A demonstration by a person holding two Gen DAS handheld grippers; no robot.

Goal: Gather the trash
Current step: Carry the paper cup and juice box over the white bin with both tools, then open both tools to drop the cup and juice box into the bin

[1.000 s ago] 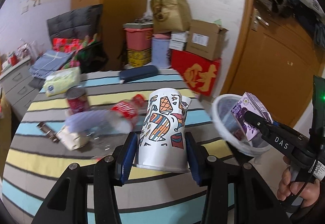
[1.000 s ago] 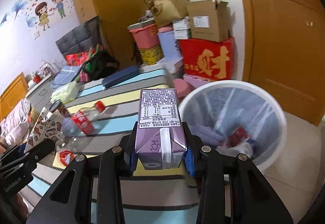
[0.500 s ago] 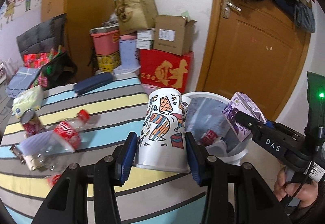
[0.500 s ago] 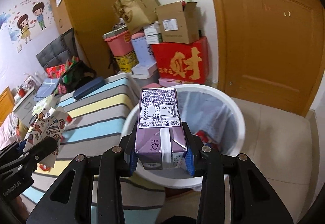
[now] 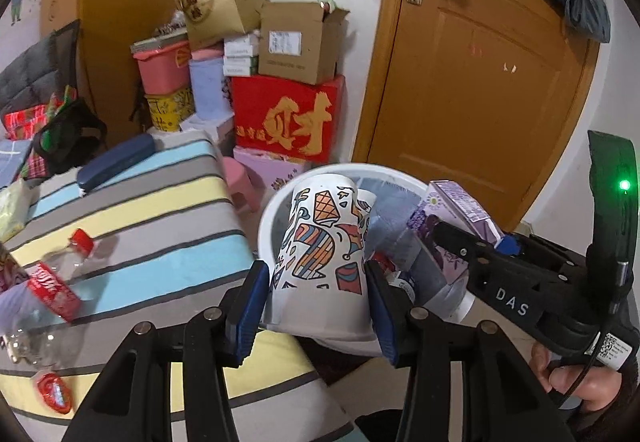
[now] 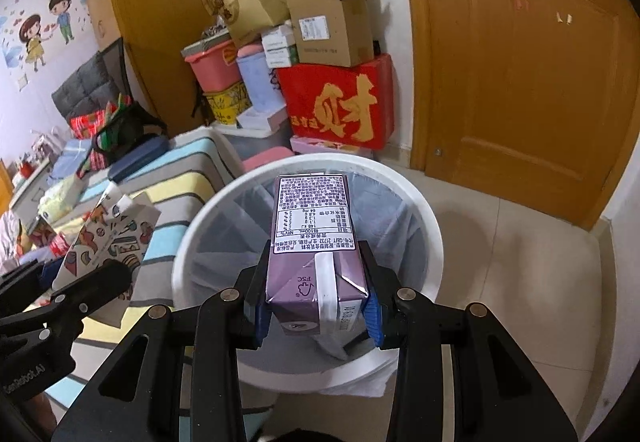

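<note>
My left gripper [image 5: 318, 306] is shut on a white paper cup [image 5: 324, 262] printed with colourful drawings, held bottom-up in front of the near rim of the white bin [image 5: 266, 222]. My right gripper [image 6: 318, 306] is shut on a purple drink carton [image 6: 314, 242], which hangs over the open white bin [image 6: 430, 226] lined with a clear bag. In the left wrist view the carton [image 5: 456, 209] and right gripper [image 5: 452, 238] sit over the bin's right side. The cup [image 6: 108, 230] shows at the left of the right wrist view.
A striped bedspread [image 5: 140, 217] to the left carries a clear plastic bottle with a red label [image 5: 52, 278], a red wrapper [image 5: 54, 396] and a dark blue case [image 5: 116, 161]. Stacked boxes [image 5: 288, 113] and a pink stool [image 5: 240, 181] stand behind the bin. A wooden door [image 5: 480, 81] fills the right.
Both grippers have swung right, away from the bed, toward the bin. The carton now hangs over the bin's opening, and the cup has come up to its rim. Both grips are unchanged.
</note>
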